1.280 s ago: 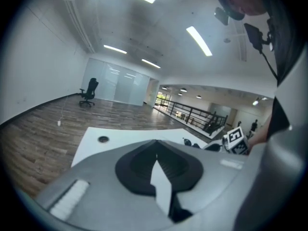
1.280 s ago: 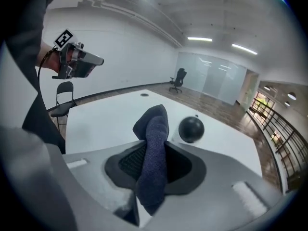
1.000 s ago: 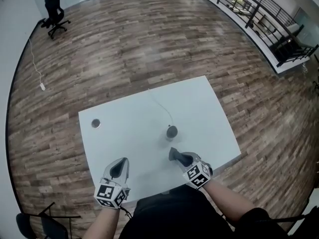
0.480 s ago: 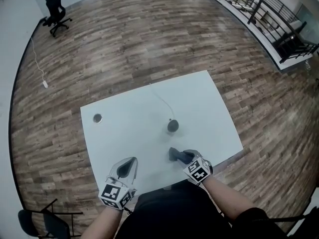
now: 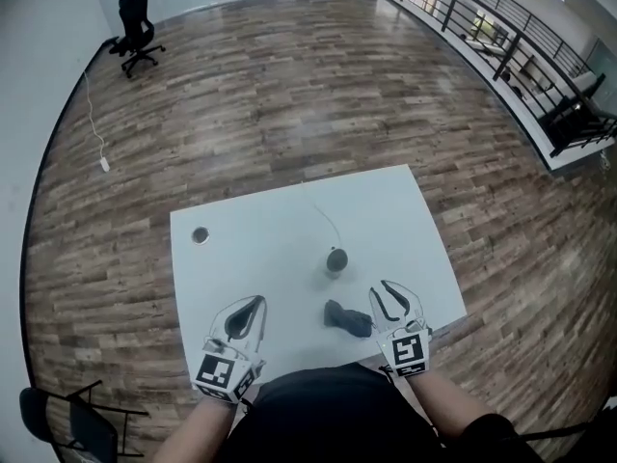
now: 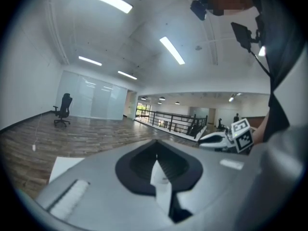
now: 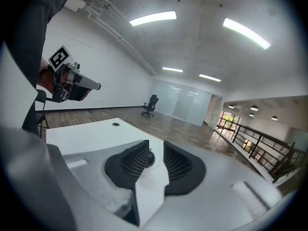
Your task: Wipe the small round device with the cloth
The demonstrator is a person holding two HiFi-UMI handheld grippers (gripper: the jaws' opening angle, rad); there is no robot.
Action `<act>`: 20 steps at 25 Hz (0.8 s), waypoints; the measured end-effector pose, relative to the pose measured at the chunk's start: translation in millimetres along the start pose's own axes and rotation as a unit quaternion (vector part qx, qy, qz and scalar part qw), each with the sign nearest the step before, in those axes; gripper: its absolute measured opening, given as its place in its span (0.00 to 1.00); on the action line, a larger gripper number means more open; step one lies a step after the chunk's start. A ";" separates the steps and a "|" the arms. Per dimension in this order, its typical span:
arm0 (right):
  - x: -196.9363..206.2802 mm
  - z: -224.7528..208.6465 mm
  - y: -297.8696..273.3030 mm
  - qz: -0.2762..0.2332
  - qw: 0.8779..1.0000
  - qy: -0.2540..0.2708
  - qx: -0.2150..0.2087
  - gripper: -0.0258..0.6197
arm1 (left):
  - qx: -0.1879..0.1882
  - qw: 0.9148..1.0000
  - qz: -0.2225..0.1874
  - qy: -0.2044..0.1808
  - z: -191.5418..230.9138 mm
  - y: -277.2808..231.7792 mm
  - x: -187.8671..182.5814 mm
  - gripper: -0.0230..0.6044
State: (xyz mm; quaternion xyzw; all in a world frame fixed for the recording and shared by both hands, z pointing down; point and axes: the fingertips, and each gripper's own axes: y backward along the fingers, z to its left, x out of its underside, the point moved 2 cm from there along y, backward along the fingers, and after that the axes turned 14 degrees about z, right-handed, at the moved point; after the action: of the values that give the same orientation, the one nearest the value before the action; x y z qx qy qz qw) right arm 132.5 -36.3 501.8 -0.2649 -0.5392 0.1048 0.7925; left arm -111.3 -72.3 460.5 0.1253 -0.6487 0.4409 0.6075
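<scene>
Your left gripper [image 5: 253,305] sits above the near-left part of the white table [image 5: 405,210], at about 9 o'clock from the cloth, and its jaws are pressed together with nothing in them. Your right gripper [image 5: 397,295] is held at about 2 o'clock from the cloth, near the table's near-right edge. Its jaws stand apart with a clear gap and nothing between the pads, and they have just been closing a little. The cloth [image 5: 348,317], a dark crumpled bundle, lies free on the table between your two grippers, closer to the right one and touching neither. The small round device [image 5: 336,259] rests near the middle of the table, at 12 o'clock from the cloth and apart from it. A thin cable [image 5: 323,212] runs from the device toward 11 o'clock, up to the far edge. A small round disc [image 5: 200,235] lies at 9 o'clock from the device, near the left edge. Far off at 10 o'clock, an office chair [image 5: 137,32] stands on the wooden floor [image 5: 241,95].
</scene>
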 end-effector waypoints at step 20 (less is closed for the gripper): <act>21.7 12.3 -7.2 -0.004 0.995 -0.097 -0.014 0.04 | -0.040 0.998 0.041 0.003 0.8 -7.5 23.9 0.05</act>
State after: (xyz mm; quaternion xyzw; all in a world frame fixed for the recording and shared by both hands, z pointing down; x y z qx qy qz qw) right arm 129.0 -28.7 526.4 -0.2627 -0.6156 0.1195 0.7333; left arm -112.1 -68.3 485.3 0.0728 -0.6683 0.4401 0.5953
